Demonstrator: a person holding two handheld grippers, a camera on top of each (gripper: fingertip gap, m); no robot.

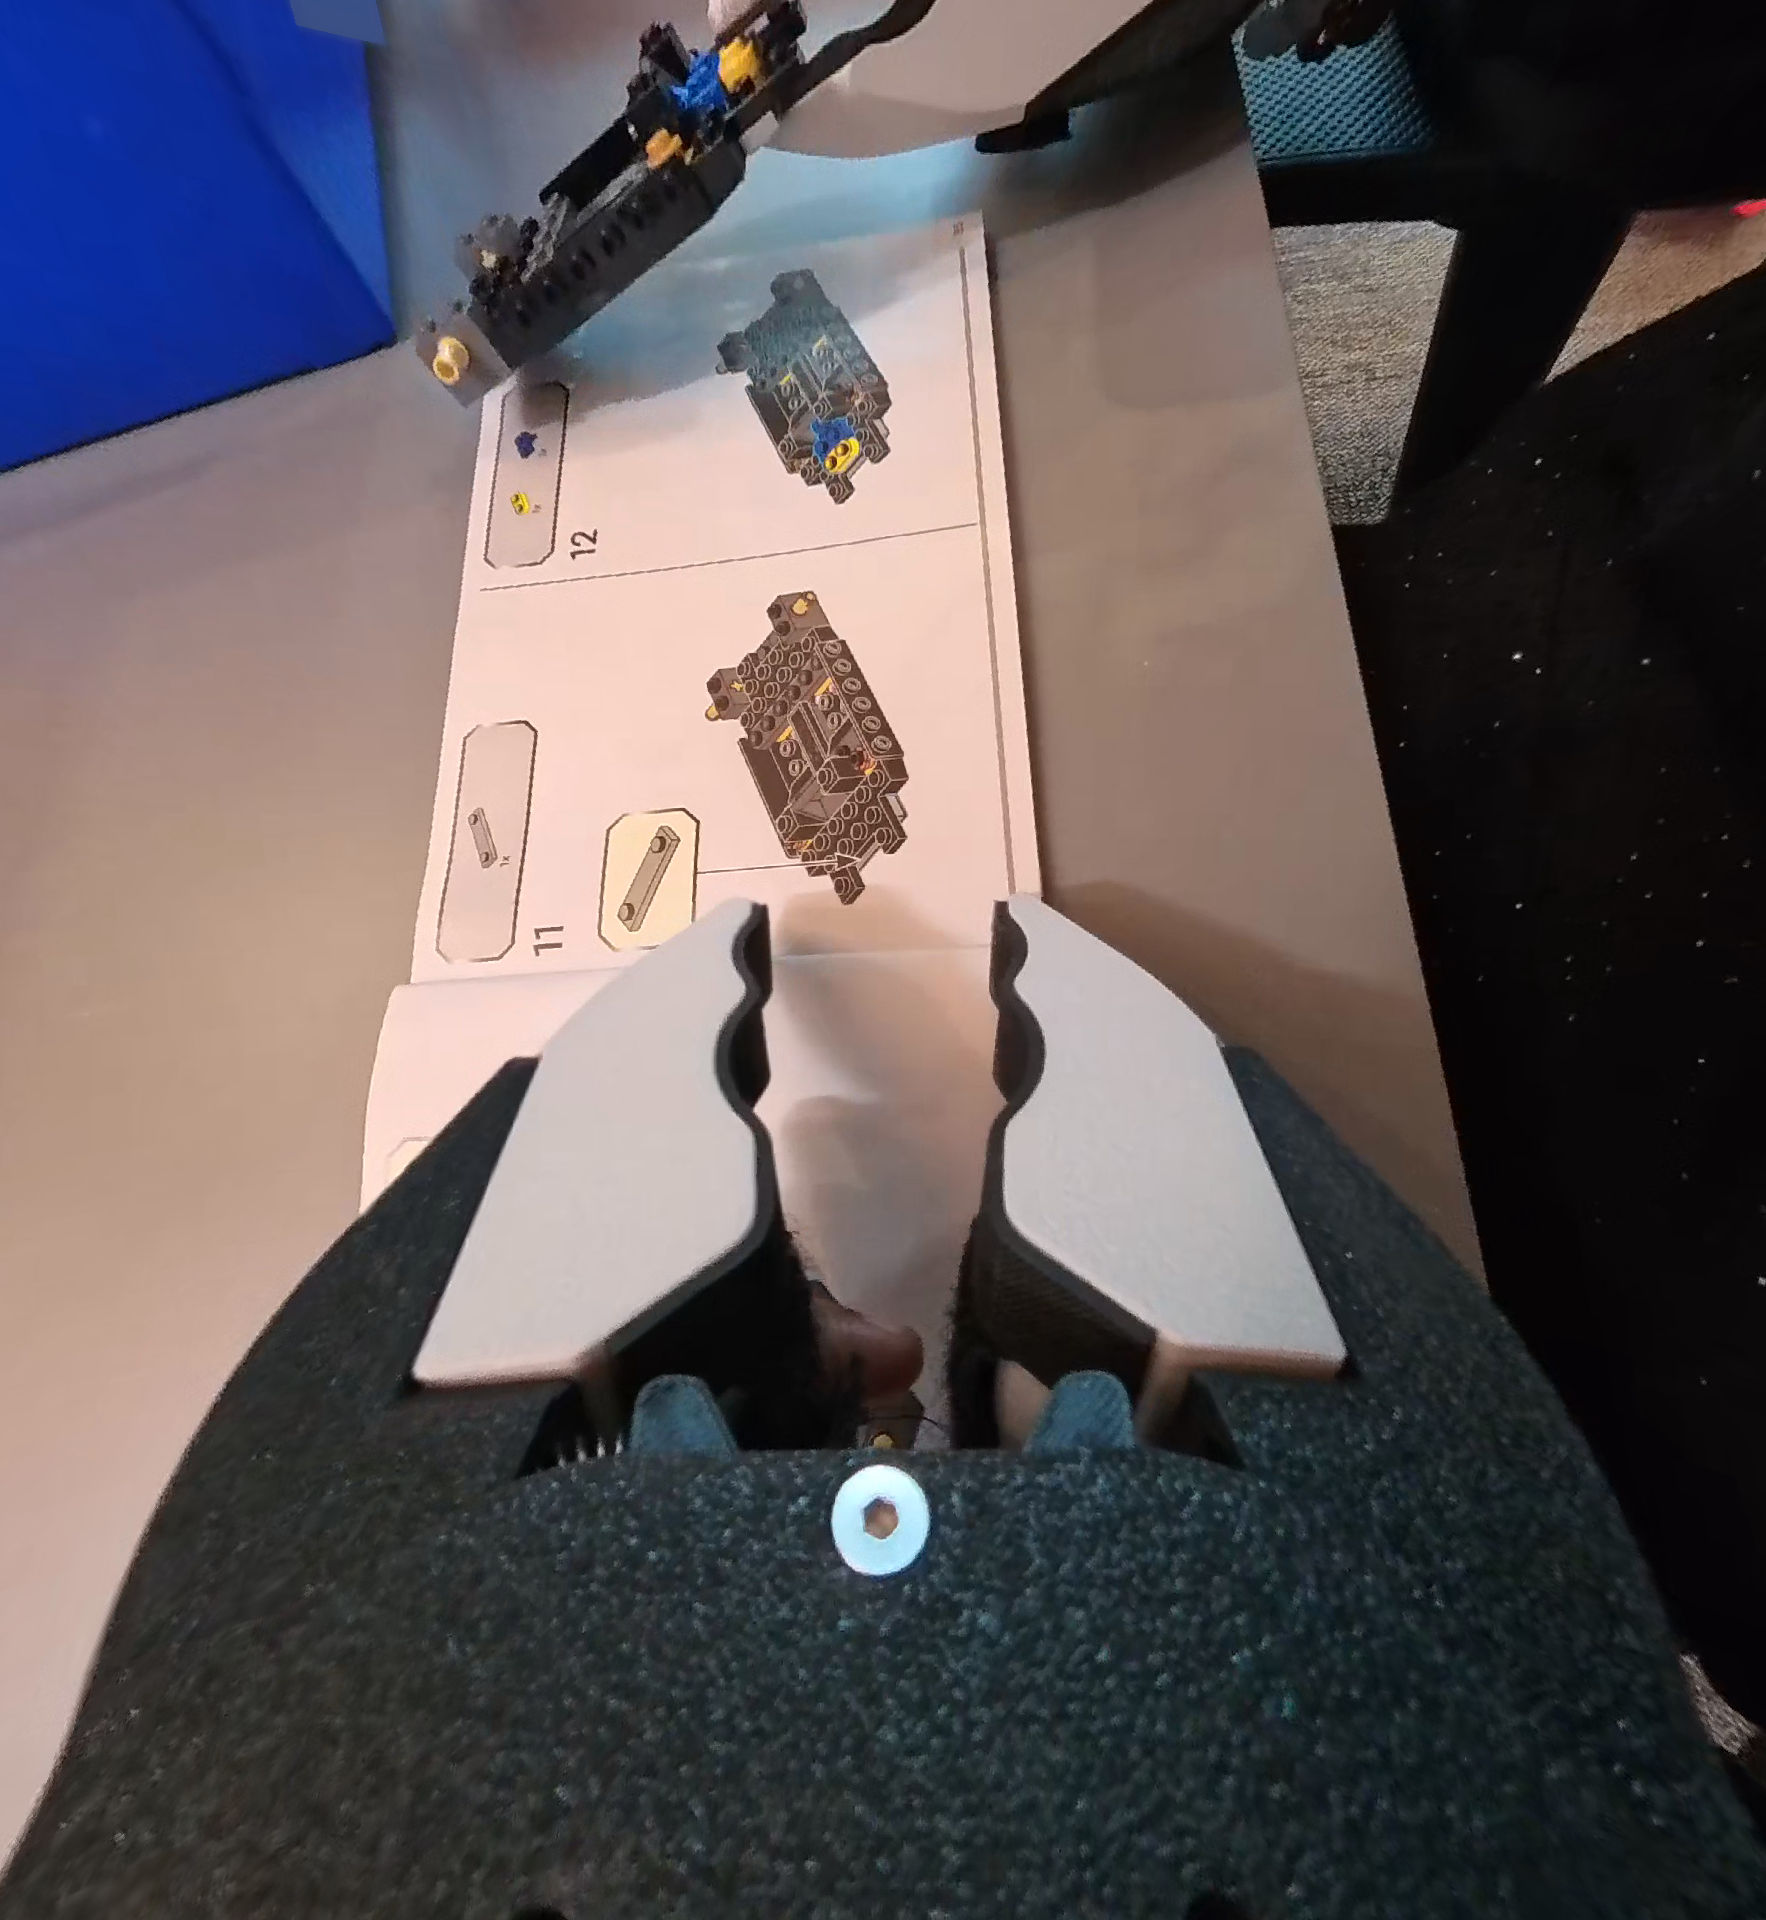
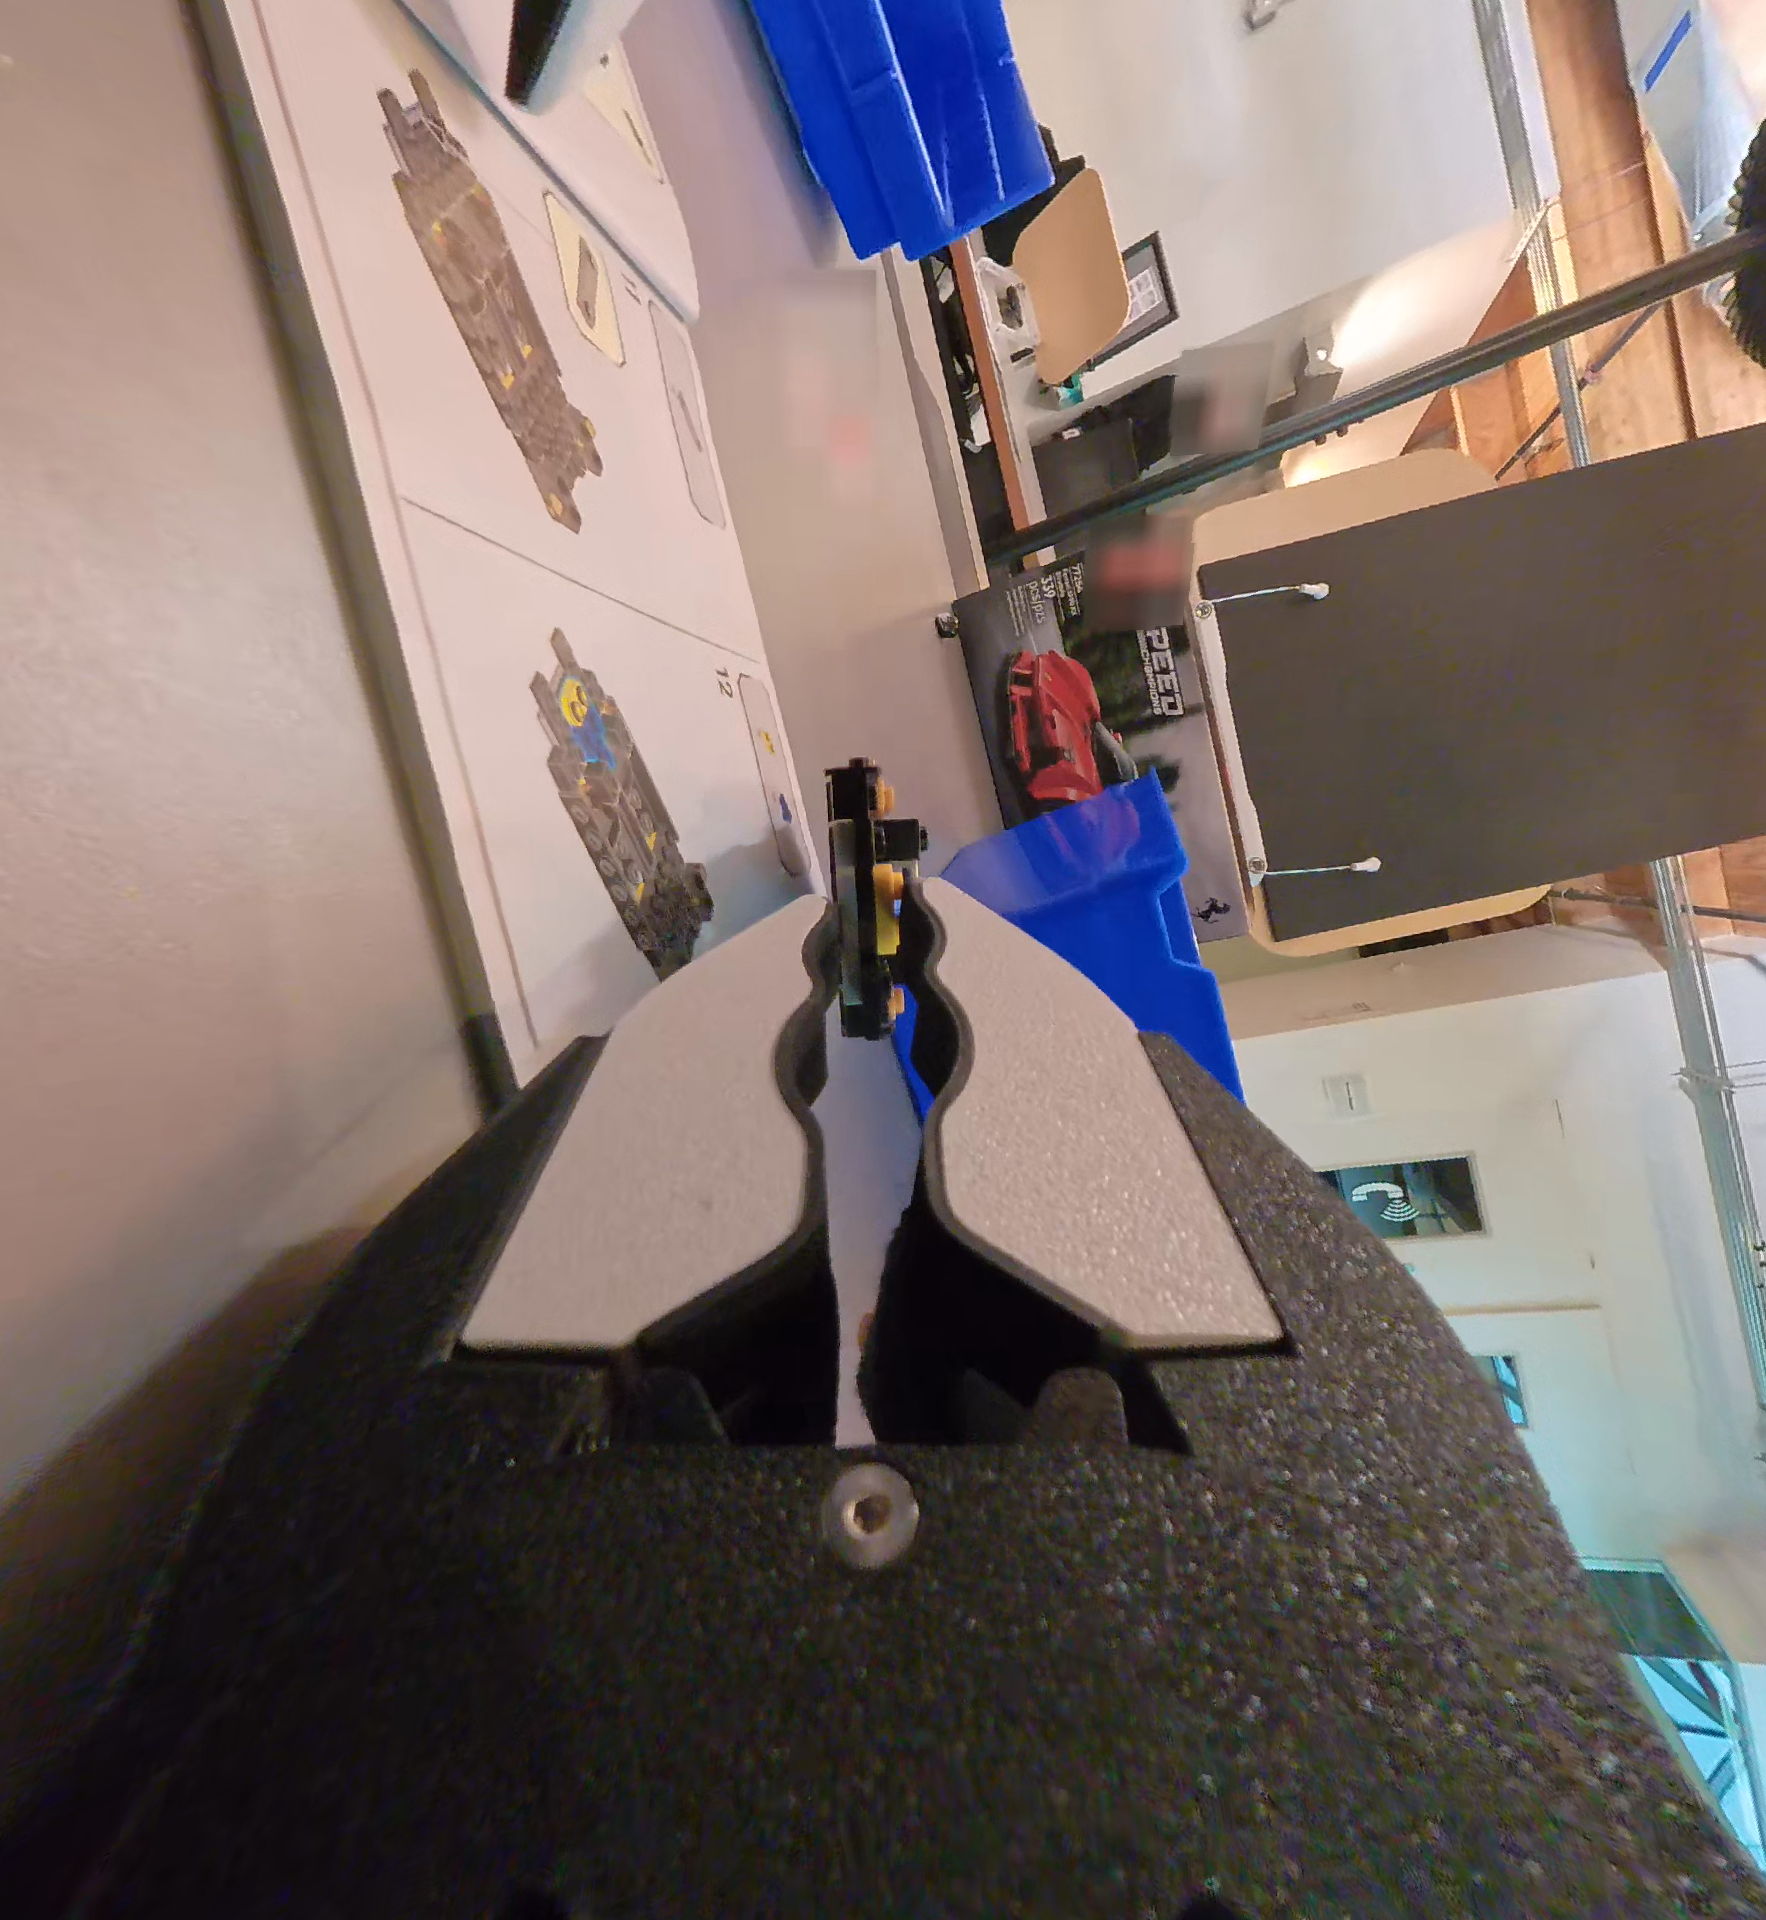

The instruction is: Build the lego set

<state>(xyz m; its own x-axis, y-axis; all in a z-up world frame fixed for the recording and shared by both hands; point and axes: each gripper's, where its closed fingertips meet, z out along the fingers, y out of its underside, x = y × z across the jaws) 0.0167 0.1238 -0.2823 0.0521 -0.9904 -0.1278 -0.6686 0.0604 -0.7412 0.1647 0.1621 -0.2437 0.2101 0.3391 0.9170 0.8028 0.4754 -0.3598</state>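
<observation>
Two grippers: the right gripper (image 2: 874,940) has its fingers clamped on the black lego chassis (image 2: 863,894), held above the surface (image 1: 183,779) beside the open instruction booklet (image 1: 733,644). The left gripper (image 1: 879,920) hovers over the booklet's near page, fingers apart and empty. Blue bins (image 2: 1087,914) stand just beyond.

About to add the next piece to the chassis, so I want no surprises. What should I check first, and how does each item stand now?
1. Right gripper shut on the lego chassis: ok.
2. Left gripper open with nothing between its fingers: ok.
3. Instruction booklet open flat on the table: ok.
4. Next piece located: cannot tell, no loose piece shows.
5. Chassis clear of the blue bin: cannot tell.
</observation>
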